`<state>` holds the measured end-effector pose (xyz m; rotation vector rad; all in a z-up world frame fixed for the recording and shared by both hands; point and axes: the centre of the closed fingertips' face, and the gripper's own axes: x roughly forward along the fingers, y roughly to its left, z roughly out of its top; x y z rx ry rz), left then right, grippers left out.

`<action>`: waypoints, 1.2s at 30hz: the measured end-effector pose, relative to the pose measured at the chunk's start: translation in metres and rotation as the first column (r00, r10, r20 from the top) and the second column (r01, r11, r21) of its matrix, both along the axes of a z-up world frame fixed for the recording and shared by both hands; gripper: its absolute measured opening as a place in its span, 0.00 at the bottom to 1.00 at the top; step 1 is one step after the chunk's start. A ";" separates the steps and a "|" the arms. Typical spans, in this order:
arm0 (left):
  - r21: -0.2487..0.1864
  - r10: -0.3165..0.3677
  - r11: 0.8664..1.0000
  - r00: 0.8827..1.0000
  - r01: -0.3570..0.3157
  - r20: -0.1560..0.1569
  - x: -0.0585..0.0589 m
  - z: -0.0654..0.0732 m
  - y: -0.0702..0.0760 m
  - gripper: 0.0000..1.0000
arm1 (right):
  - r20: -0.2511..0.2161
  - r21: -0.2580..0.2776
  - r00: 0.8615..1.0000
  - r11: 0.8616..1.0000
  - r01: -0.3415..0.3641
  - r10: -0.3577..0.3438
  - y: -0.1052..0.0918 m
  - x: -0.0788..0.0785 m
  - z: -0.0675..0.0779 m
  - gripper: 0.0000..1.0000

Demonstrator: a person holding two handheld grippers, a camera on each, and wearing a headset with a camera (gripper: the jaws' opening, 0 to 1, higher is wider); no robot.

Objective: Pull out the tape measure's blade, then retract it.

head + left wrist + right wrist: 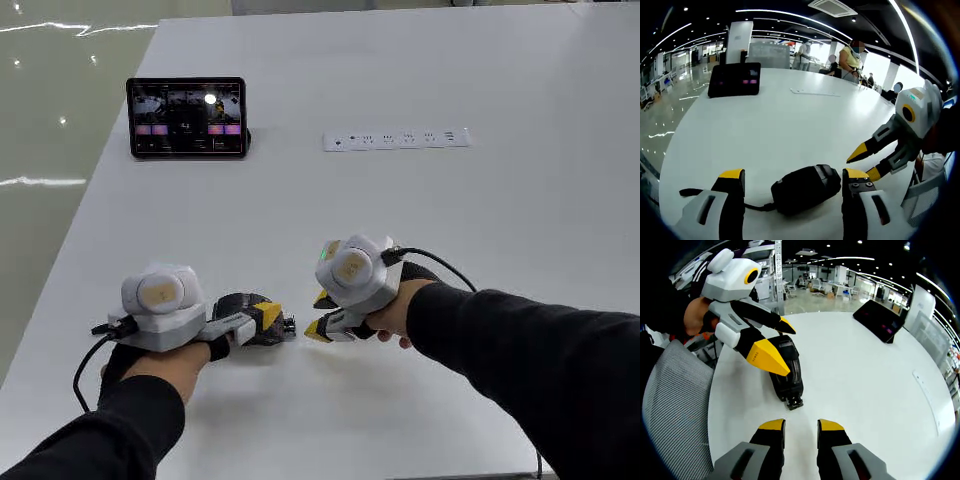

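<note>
— Which colours are carried by the tongs?
— White and grey bodies are seen on the left tongs [272, 325] and the right tongs [316, 316]. The jaws are black and capped in bright yellow.
— And the tape measure?
— The tape measure [245, 312] is shown wholly in black.
— What is noted of the rest?
— The desk [420, 220] is plain white, and the far power strip [396, 139] is white too. The tablet [187, 117] is framed in black, its dark screen dotted with pink and purple tiles. Black sleeves [520, 360] are worn. The floor [45, 130] on the left is a glossy grey-green, streaked with white reflections.
</note>
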<state>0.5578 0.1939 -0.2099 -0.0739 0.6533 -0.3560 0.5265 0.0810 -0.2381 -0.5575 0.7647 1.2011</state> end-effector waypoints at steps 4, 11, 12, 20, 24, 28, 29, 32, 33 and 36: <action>-0.020 -0.018 1.000 1.000 0.019 0.017 -0.004 0.004 0.007 0.88 | -0.023 0.008 0.998 0.998 0.064 -0.064 -0.017 -0.004 0.008 0.26; -0.025 -0.039 0.999 0.999 0.040 0.025 -0.012 0.012 0.020 0.99 | -0.028 0.069 0.988 0.986 0.153 -0.151 -0.036 -0.004 0.027 0.35; -0.026 -0.039 0.999 0.999 0.039 0.027 -0.013 0.013 0.022 0.99 | -0.022 0.067 0.988 0.986 0.155 -0.154 -0.039 -0.005 0.027 0.35; -0.034 -0.108 0.994 0.994 0.108 0.011 -0.030 0.015 0.025 0.99 | -0.009 0.094 0.980 0.975 0.201 -0.201 -0.067 -0.012 0.031 0.38; 0.005 -0.181 0.984 0.983 0.181 -0.030 -0.047 0.010 0.026 0.99 | -0.007 0.106 0.975 0.970 0.220 -0.220 -0.085 -0.020 0.028 0.42; 0.079 -0.241 0.968 0.970 0.240 0.015 -0.053 0.013 0.028 0.99 | 0.008 0.121 0.974 0.967 0.223 -0.226 -0.100 -0.026 0.028 0.48; 0.093 -0.255 0.963 0.967 0.253 0.003 -0.056 0.012 0.029 0.99 | 0.019 0.114 0.973 0.967 0.228 -0.231 -0.106 -0.028 0.028 0.48; 0.116 -0.292 0.950 0.956 0.289 0.005 -0.060 0.011 0.031 0.99 | 0.025 0.113 0.970 0.964 0.239 -0.243 -0.120 -0.032 0.029 0.49; 0.120 -0.295 0.949 0.955 0.293 -0.001 -0.061 0.011 0.032 0.99 | 0.021 0.120 0.967 0.961 0.248 -0.252 -0.124 -0.032 0.031 0.50; 0.099 -0.309 0.946 0.951 0.310 -0.024 -0.062 0.010 0.038 0.96 | 0.016 0.134 0.963 0.955 0.266 -0.270 -0.139 -0.038 0.035 0.53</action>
